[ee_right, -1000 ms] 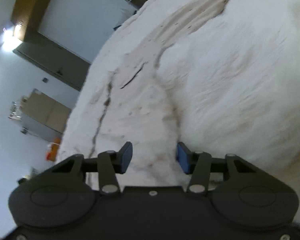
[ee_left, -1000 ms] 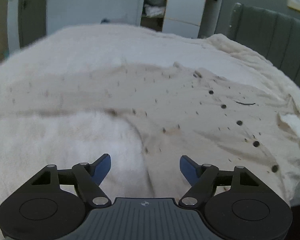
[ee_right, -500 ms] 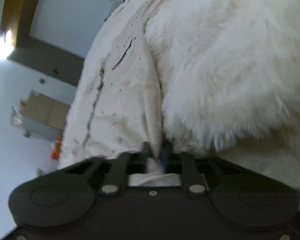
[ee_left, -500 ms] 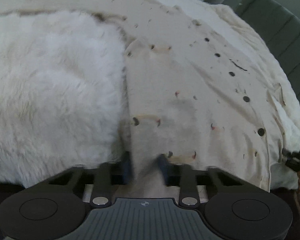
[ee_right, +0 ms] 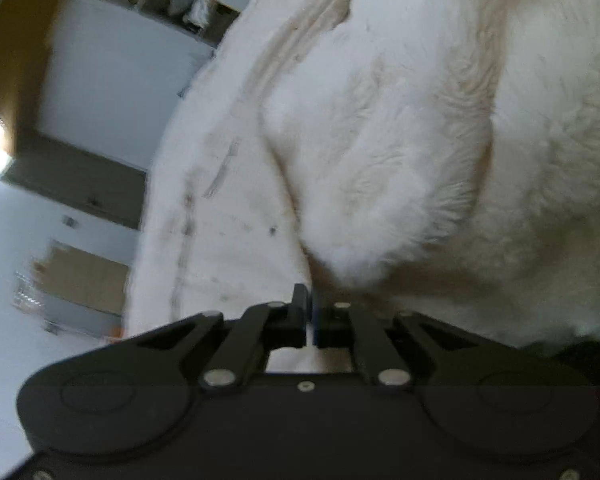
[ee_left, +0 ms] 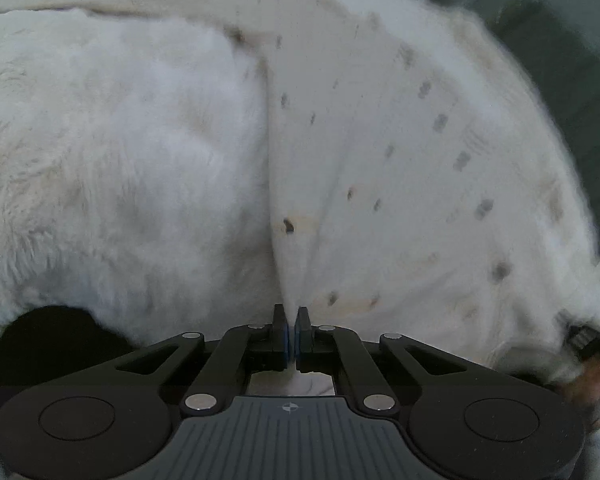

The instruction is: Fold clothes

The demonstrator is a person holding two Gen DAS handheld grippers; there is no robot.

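Both tongs are clamped on the cream shirt: left tongs and right tongs each pinch its edge beside the fluffy white blanket.

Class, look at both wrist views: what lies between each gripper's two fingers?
A pinched fold of the cream, dark-flecked buttoned shirt sits between the fingers of the left gripper and right gripper; each wrist view shows it.

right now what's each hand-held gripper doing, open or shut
Left hand-held gripper: closed on the shirt hem.
Right hand-held gripper: closed on the same shirt's edge.
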